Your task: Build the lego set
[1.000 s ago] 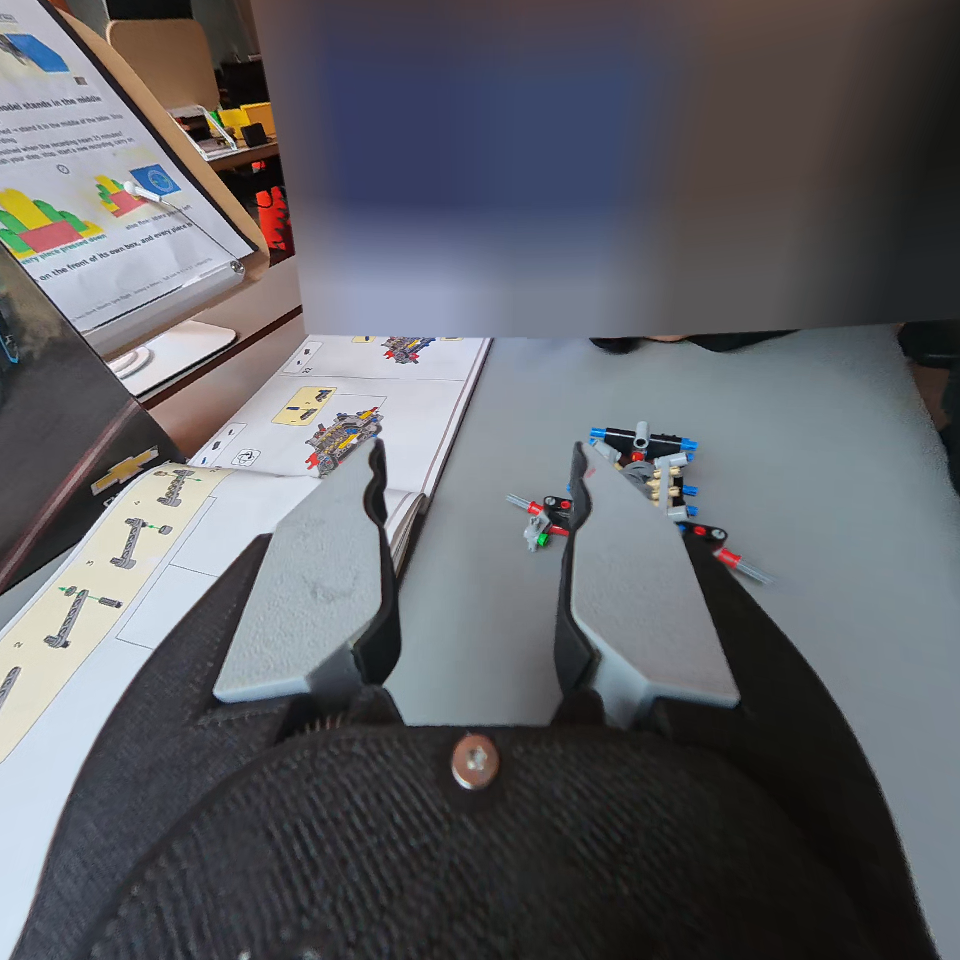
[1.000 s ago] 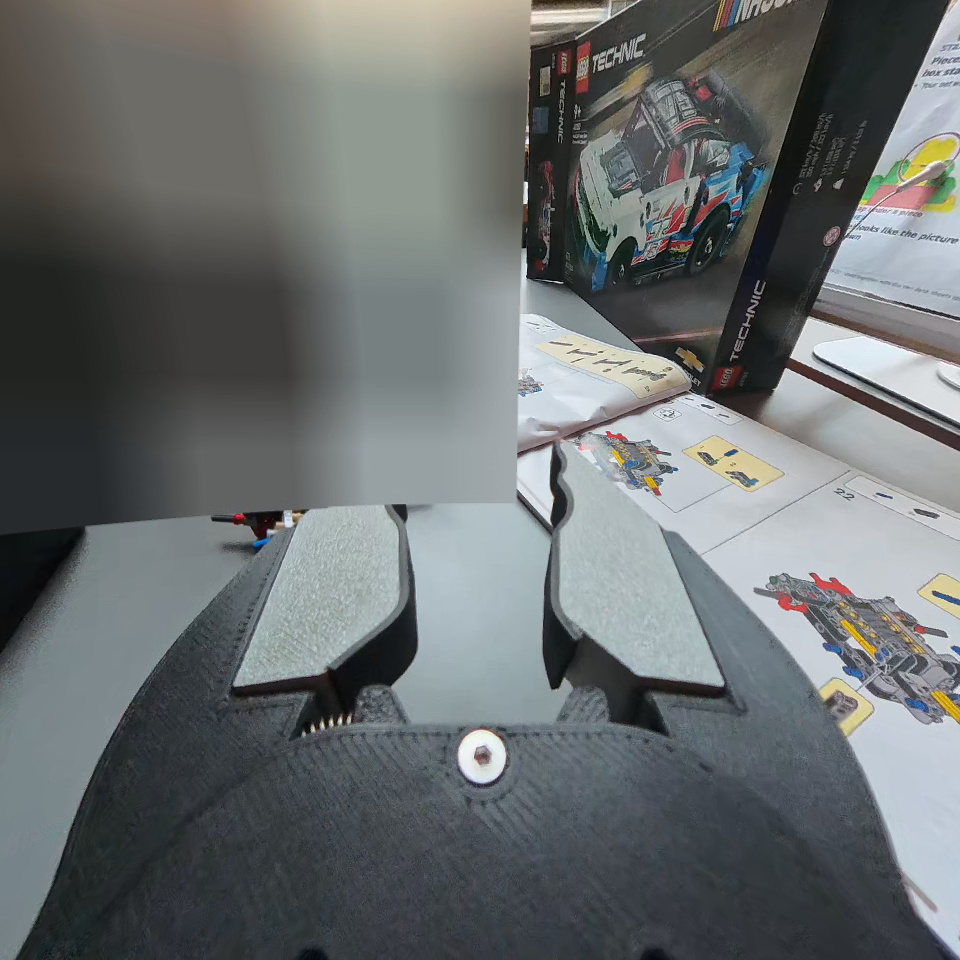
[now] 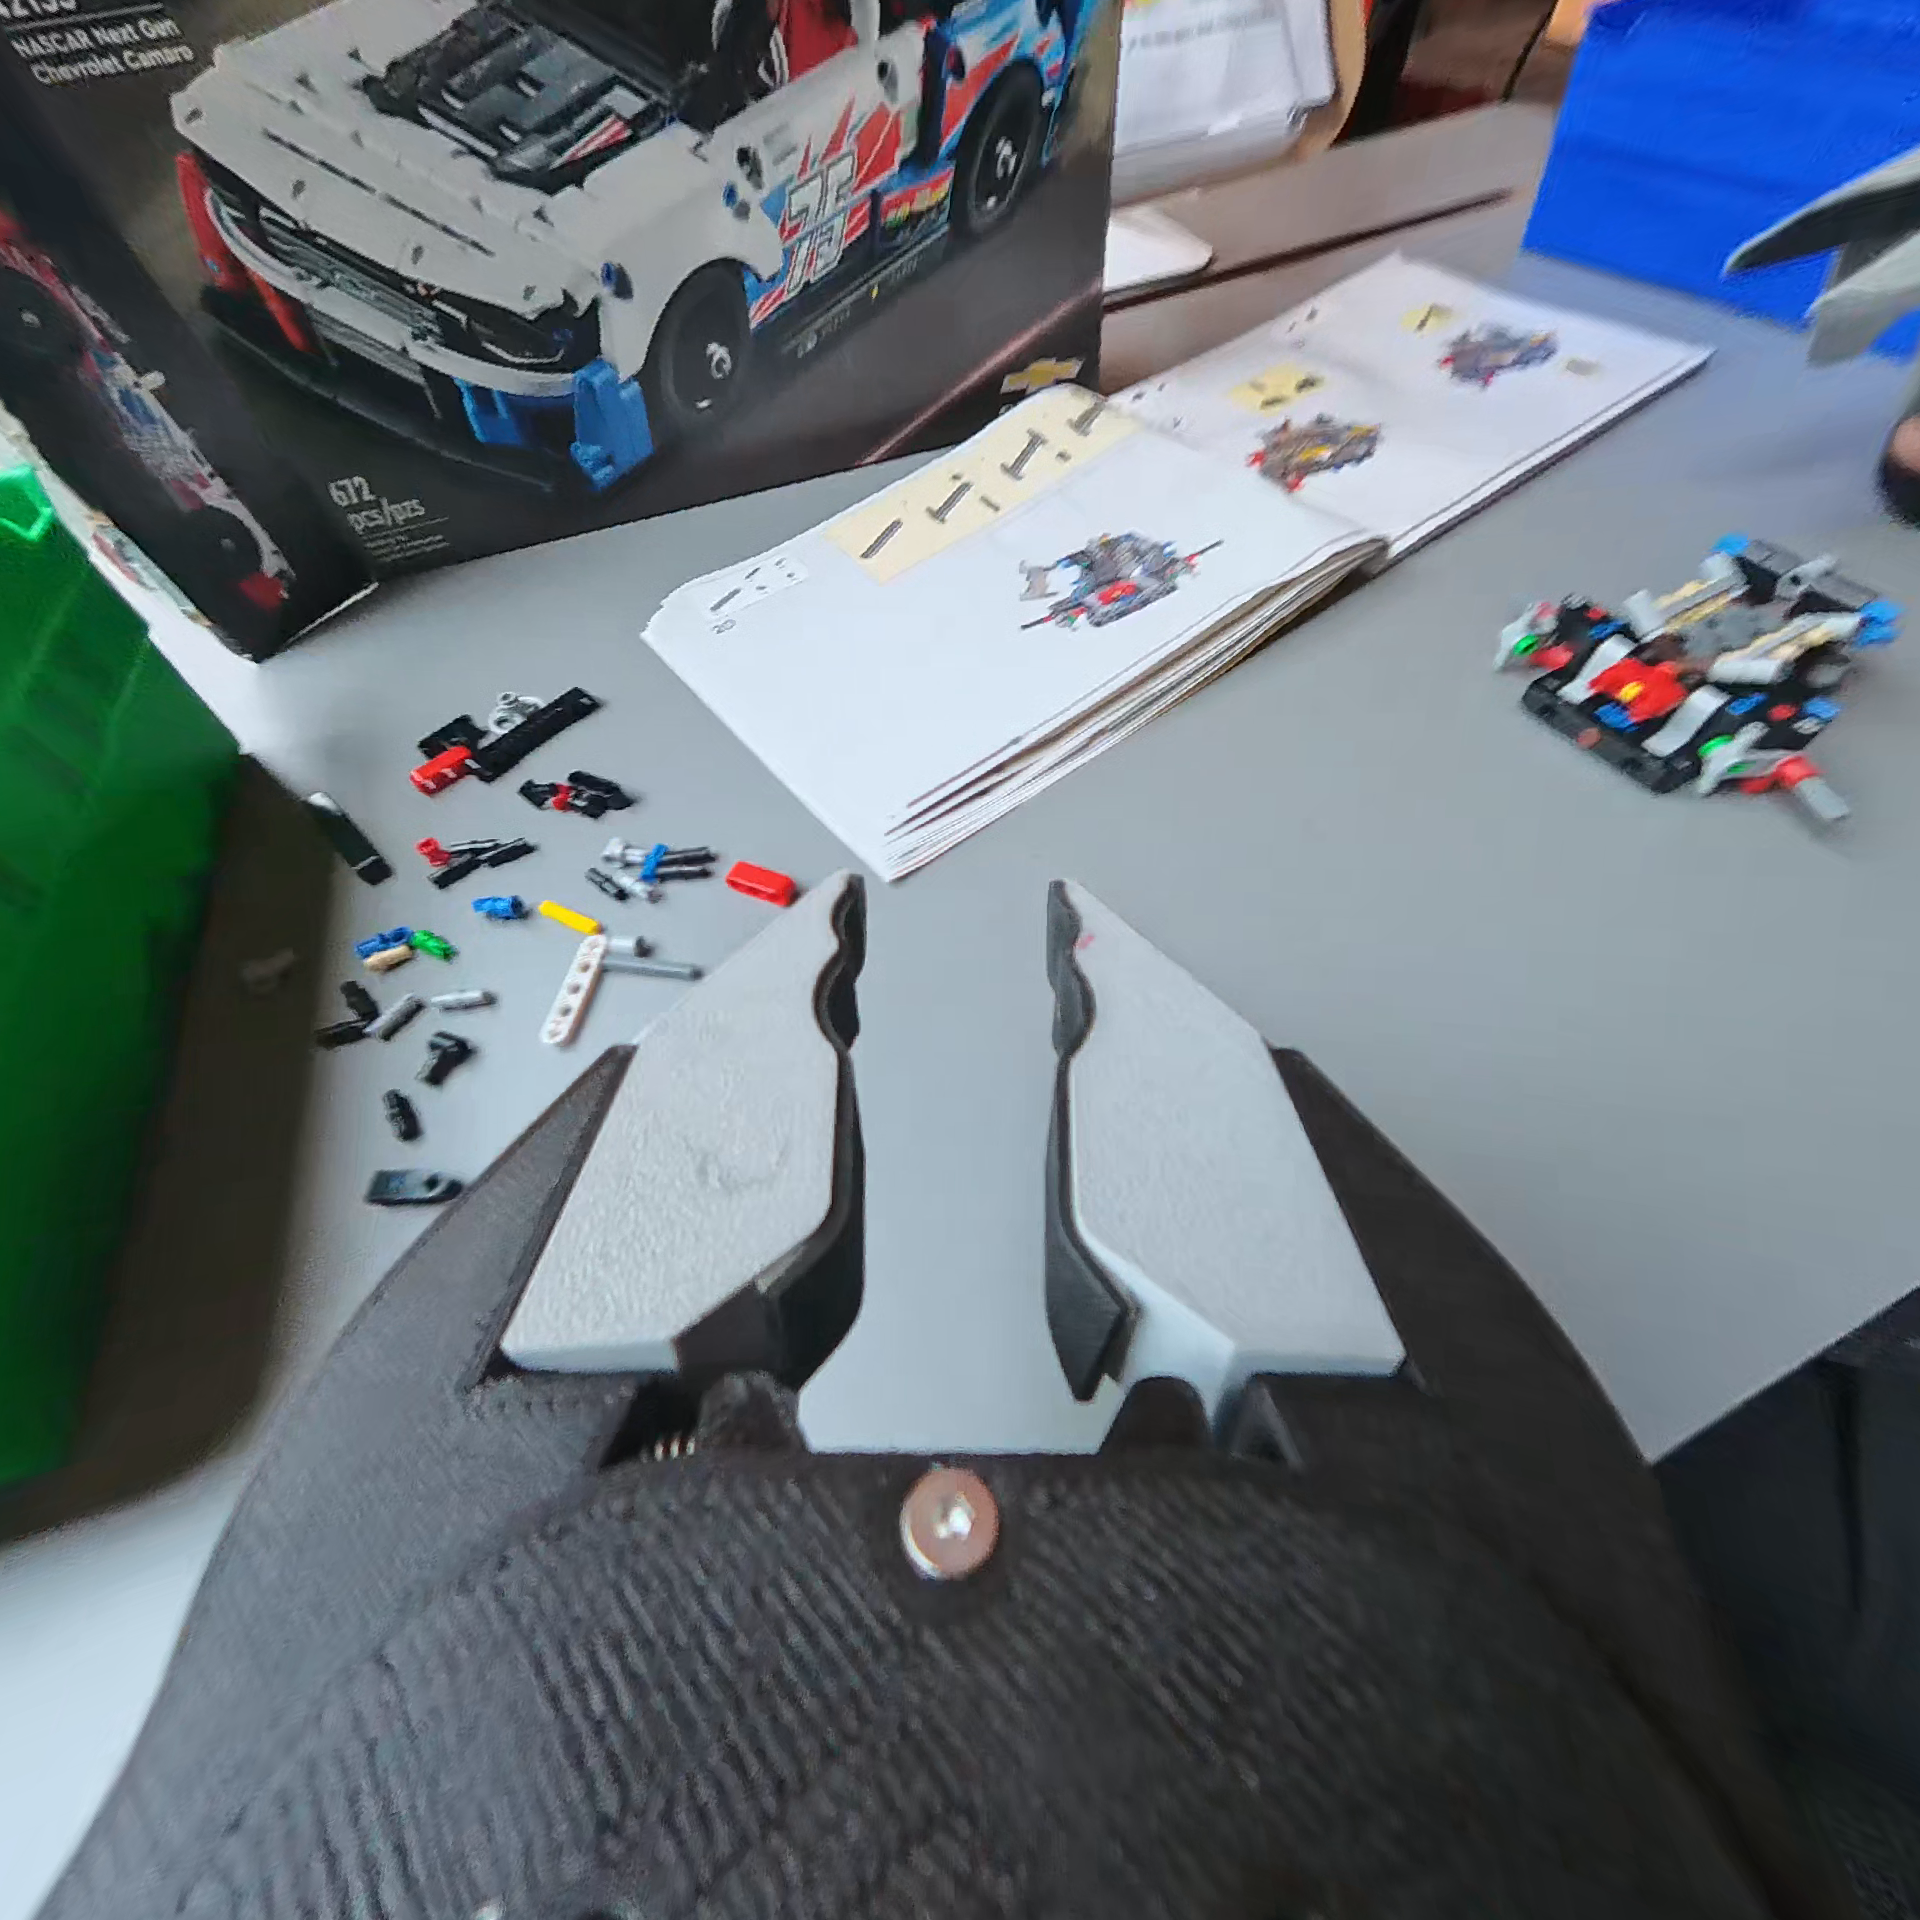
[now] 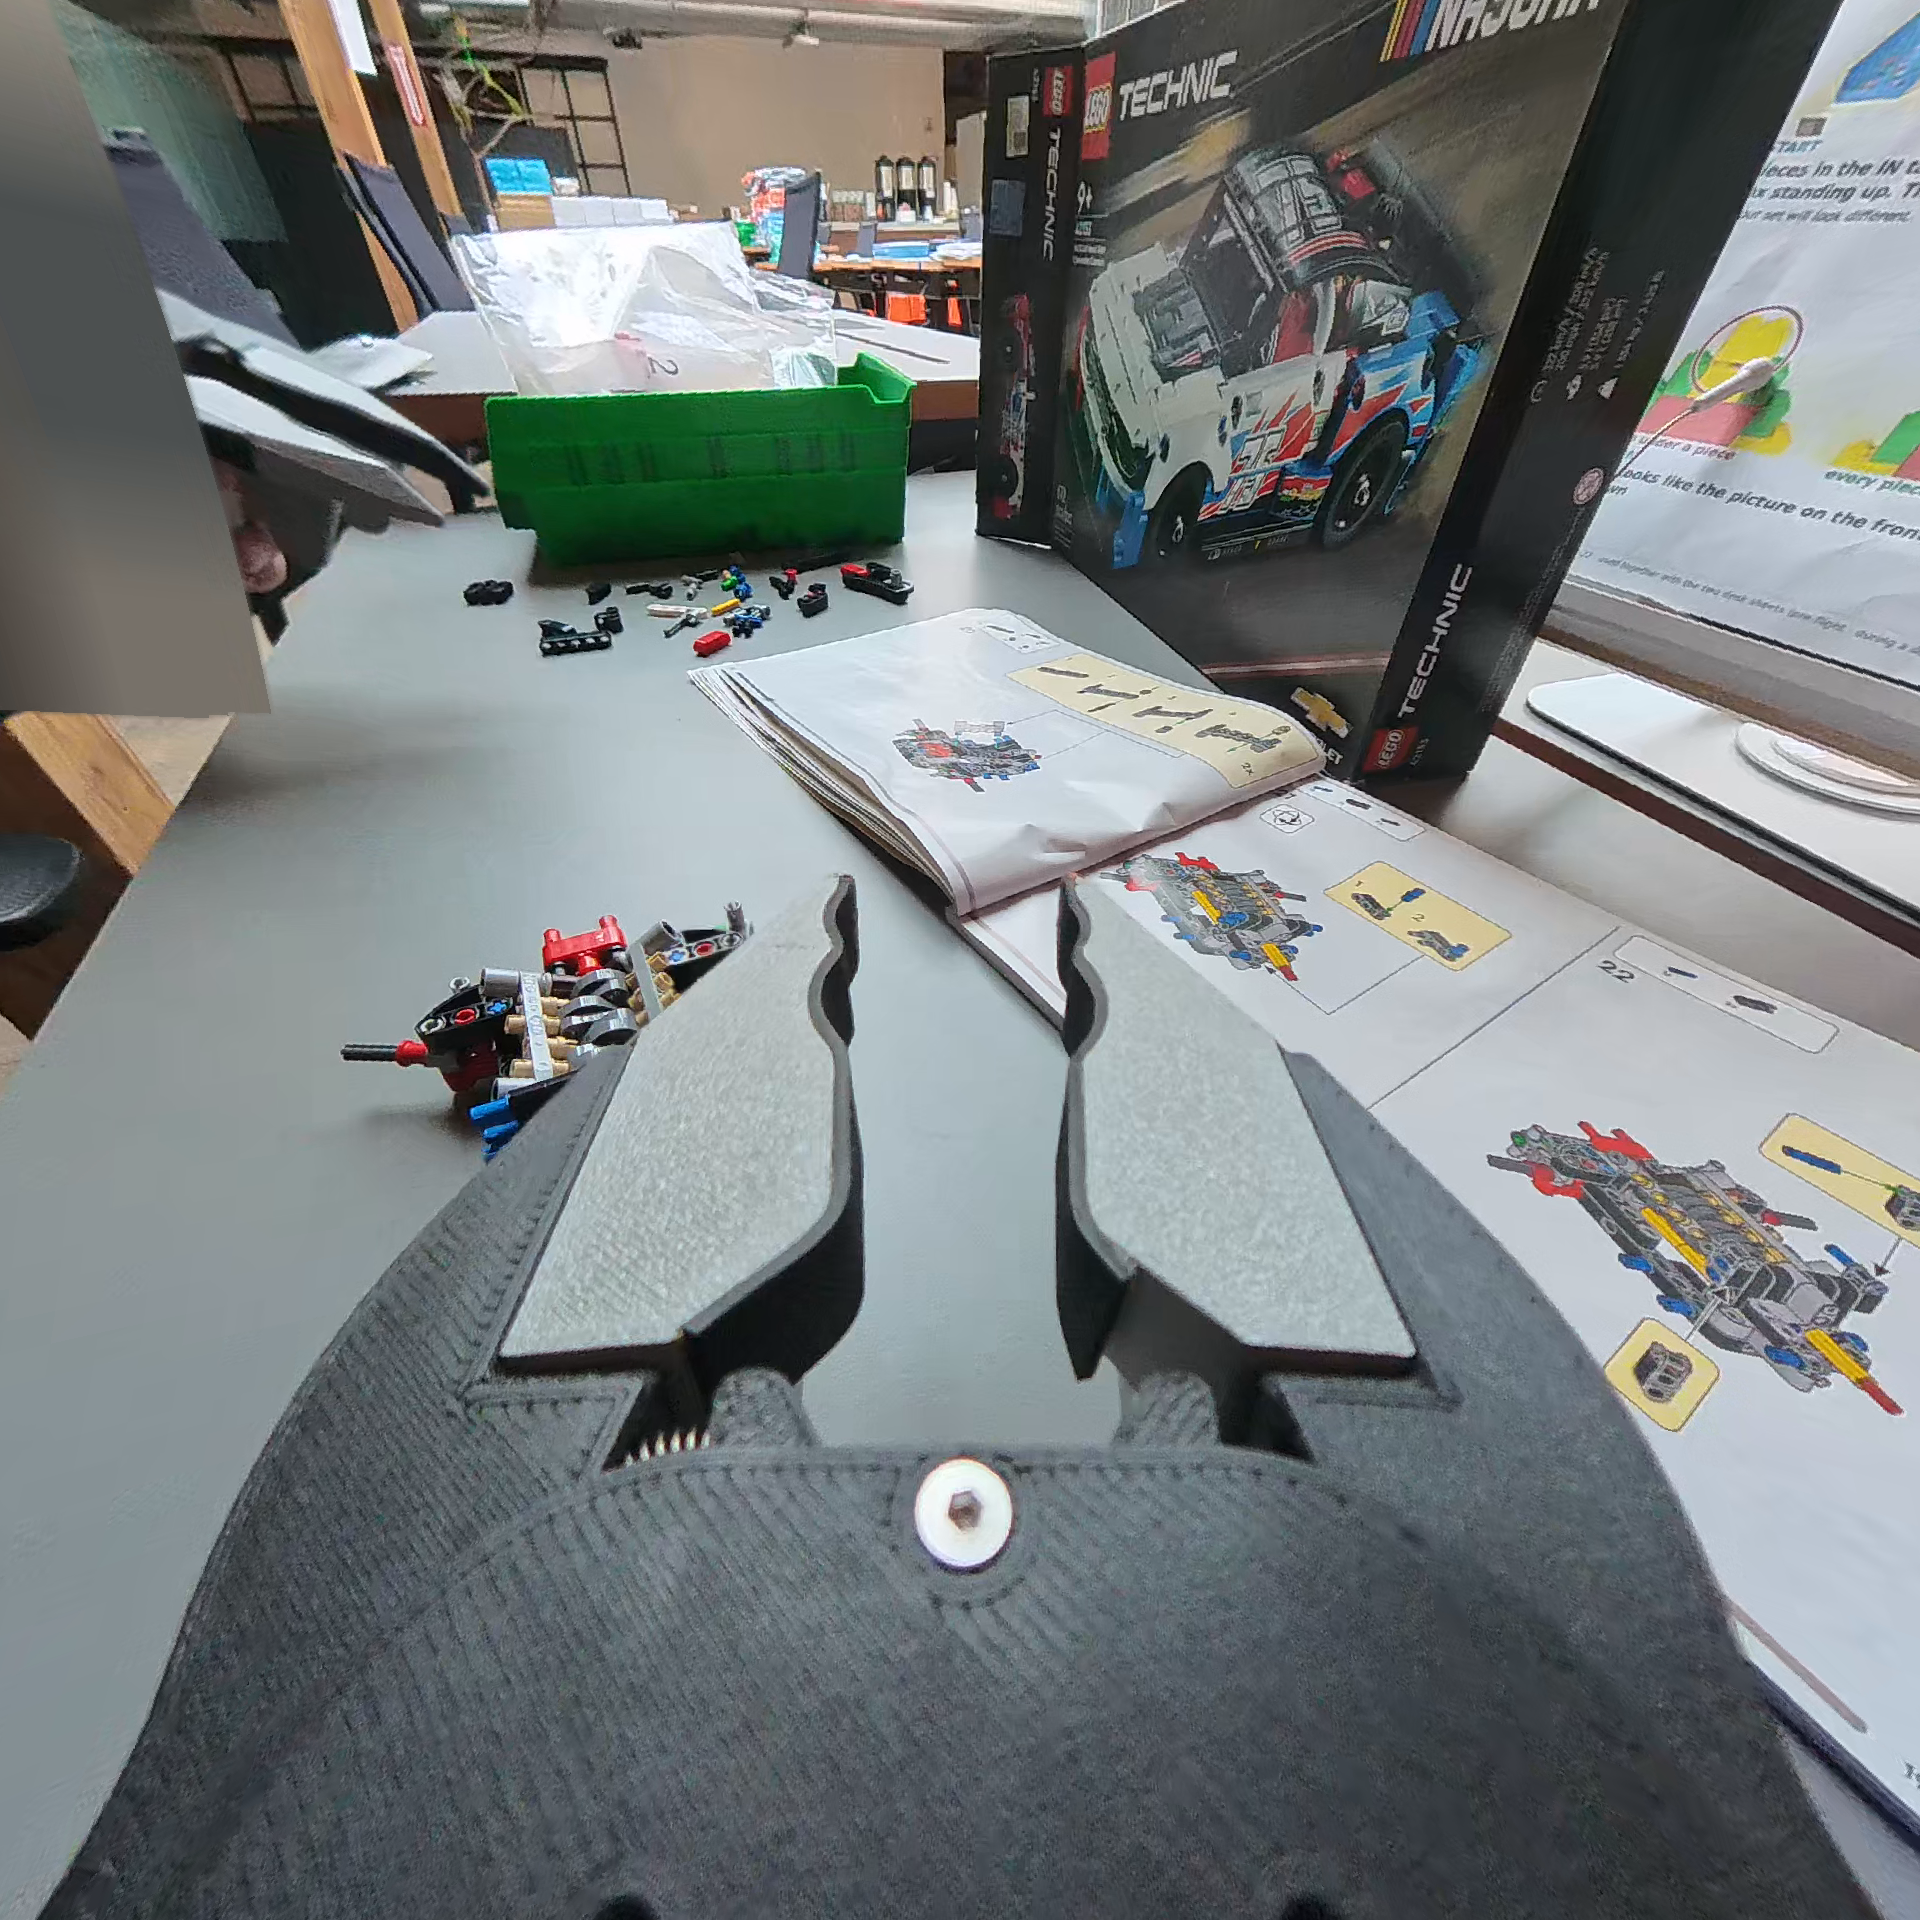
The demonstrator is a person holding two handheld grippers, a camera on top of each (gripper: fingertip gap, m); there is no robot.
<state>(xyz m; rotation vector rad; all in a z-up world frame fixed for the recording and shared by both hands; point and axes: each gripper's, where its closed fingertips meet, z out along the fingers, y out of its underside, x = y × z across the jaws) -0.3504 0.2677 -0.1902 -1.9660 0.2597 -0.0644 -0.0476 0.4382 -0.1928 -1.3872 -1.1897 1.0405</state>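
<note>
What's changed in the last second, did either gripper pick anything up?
No. The left gripper swung left, from the half-built model toward the loose pieces. The right gripper shifted only slightly, over the table beside the booklet. Both remain open and empty.

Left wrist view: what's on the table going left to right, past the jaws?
Green bin → loose pieces → open instruction booklet → half-built model.
</note>
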